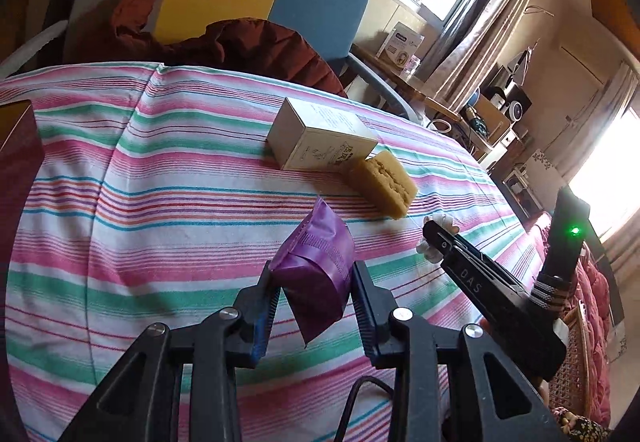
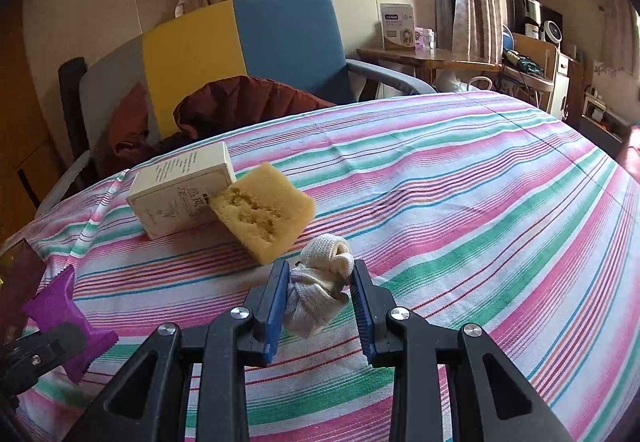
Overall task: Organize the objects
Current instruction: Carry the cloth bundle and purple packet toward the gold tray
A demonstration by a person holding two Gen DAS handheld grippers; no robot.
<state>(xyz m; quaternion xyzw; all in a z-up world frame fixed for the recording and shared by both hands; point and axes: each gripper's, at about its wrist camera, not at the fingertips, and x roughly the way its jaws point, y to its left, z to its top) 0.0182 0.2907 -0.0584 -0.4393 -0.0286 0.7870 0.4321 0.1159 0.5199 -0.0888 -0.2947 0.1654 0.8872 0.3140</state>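
Note:
My left gripper (image 1: 314, 284) is shut on a purple snack packet (image 1: 316, 270), held just above the striped cloth; the packet also shows in the right wrist view (image 2: 64, 312). My right gripper (image 2: 320, 282) is shut on a rolled white cloth bundle (image 2: 320, 286); its far end also shows in the left wrist view (image 1: 438, 222). A cream box (image 1: 320, 136) lies on the table with a yellow sponge (image 1: 384, 182) leaning against it. Both show in the right wrist view, box (image 2: 180, 190) and sponge (image 2: 264, 210), just beyond the cloth bundle.
The table carries a pink, green and white striped cloth (image 2: 460, 202). A dark red box (image 1: 16, 170) stands at the left edge. A blue, yellow and grey chair (image 2: 248, 54) with a maroon jacket (image 1: 256, 46) stands behind the table. A wooden desk (image 2: 424, 56) is at the back right.

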